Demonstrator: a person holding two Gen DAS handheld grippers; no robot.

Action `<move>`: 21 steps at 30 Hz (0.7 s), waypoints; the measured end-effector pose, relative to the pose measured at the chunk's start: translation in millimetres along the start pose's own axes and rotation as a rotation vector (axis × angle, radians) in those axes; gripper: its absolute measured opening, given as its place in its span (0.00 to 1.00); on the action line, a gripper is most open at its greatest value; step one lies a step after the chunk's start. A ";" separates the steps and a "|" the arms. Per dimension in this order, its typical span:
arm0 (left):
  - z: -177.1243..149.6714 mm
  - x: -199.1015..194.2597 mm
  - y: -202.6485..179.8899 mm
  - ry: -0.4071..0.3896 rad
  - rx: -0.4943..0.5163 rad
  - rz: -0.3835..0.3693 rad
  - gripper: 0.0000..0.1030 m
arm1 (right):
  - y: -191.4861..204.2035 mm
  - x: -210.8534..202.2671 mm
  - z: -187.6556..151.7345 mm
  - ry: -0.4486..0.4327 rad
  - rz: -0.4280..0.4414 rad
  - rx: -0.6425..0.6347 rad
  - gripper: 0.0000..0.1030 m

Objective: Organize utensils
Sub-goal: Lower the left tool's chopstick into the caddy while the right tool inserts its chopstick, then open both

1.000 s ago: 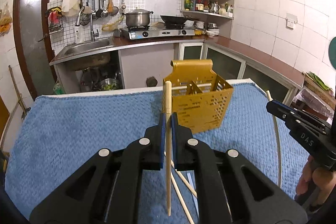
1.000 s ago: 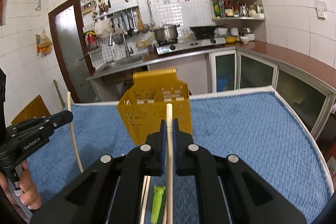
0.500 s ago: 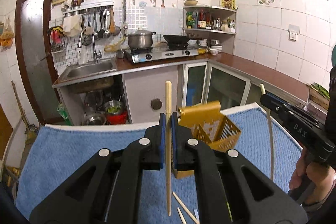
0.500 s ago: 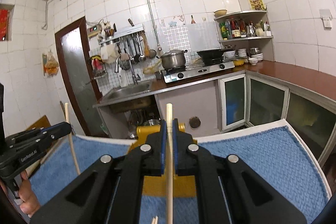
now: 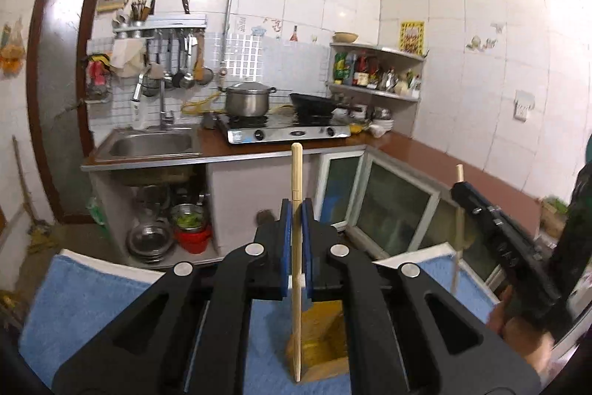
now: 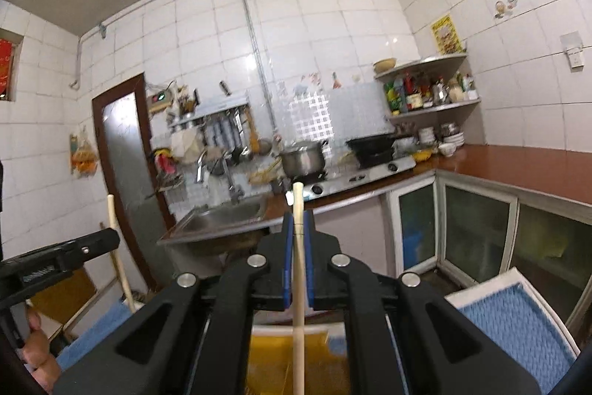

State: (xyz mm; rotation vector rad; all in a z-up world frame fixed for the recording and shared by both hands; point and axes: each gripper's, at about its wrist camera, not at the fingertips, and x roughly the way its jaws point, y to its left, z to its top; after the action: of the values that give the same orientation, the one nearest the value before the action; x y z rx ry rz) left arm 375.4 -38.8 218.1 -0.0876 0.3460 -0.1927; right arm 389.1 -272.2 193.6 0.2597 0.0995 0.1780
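Note:
My left gripper (image 5: 296, 213) is shut on a pale wooden chopstick (image 5: 296, 284) held upright, its lower tip hanging over the yellow utensil basket (image 5: 322, 347) below. My right gripper (image 6: 297, 228) is shut on another upright chopstick (image 6: 298, 321), with the yellow basket (image 6: 270, 361) under it. Each gripper shows in the other's view: the right one (image 5: 499, 228) at the right with its chopstick (image 5: 458, 210), the left one (image 6: 66, 254) at the left with its chopstick (image 6: 118, 247).
A blue towel (image 5: 85, 298) covers the table under the basket; it also shows in the right wrist view (image 6: 518, 324). Beyond the table edge stand the kitchen counter with a sink (image 5: 148, 143), a stove with a pot (image 5: 248, 99), and glass-door cabinets (image 5: 396, 206).
Both grippers have risen and tilted up with their chopsticks. The basket has dropped from the middle of each view to the bottom, and the loose utensils on the towel are out of sight.

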 end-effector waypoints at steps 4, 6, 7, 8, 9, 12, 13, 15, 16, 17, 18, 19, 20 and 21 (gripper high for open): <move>2.3 19.1 -5.9 -0.023 -0.033 -0.036 0.04 | -6.5 15.9 0.9 -0.065 -0.027 -0.004 0.06; -2.5 27.5 -12.1 -0.042 -0.016 -0.034 0.04 | -14.3 21.8 1.7 -0.105 -0.043 0.028 0.06; -3.8 30.3 -14.4 -0.051 -0.010 -0.030 0.04 | -16.9 23.2 0.7 -0.122 -0.046 0.039 0.06; -7.7 35.5 -17.3 -0.068 -0.001 -0.032 0.04 | -18.4 24.9 -0.9 -0.136 -0.047 0.043 0.06; -11.0 38.3 -18.8 -0.074 0.004 -0.032 0.04 | -19.0 26.2 -3.1 -0.145 -0.051 0.042 0.06; -30.2 54.9 -20.6 -0.062 0.013 -0.032 0.04 | -19.8 29.1 -13.4 -0.162 -0.070 0.020 0.06; -37.8 59.5 -20.5 -0.056 0.011 -0.027 0.04 | -20.7 28.6 -18.8 -0.165 -0.073 0.013 0.06; -54.3 68.3 -18.6 -0.046 0.007 -0.013 0.04 | -20.0 31.4 -23.3 -0.164 -0.075 0.001 0.06; -61.8 73.2 -17.8 -0.033 0.005 -0.010 0.04 | -19.9 32.6 -27.4 -0.161 -0.080 -0.013 0.06; -67.0 76.3 -17.1 -0.023 0.007 -0.008 0.04 | -18.0 33.0 -31.1 -0.157 -0.084 -0.024 0.06; -74.9 80.9 -17.4 -0.008 0.015 -0.003 0.04 | -17.3 34.3 -32.7 -0.150 -0.084 -0.032 0.06; -80.6 81.3 -18.1 -0.004 0.023 0.002 0.04 | -17.2 34.7 -35.2 -0.145 -0.082 -0.037 0.06; -87.0 83.0 -18.8 0.001 0.037 0.009 0.04 | -16.9 34.2 -38.0 -0.138 -0.079 -0.043 0.06; -91.1 83.4 -18.5 0.004 0.043 0.010 0.04 | -16.0 33.6 -41.1 -0.132 -0.078 -0.056 0.06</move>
State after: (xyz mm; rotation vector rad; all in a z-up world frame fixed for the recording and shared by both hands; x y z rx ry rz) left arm 417.7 -78.5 107.5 -0.0431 0.3456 -0.1900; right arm 419.7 -271.0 147.3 0.2112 -0.0267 0.0859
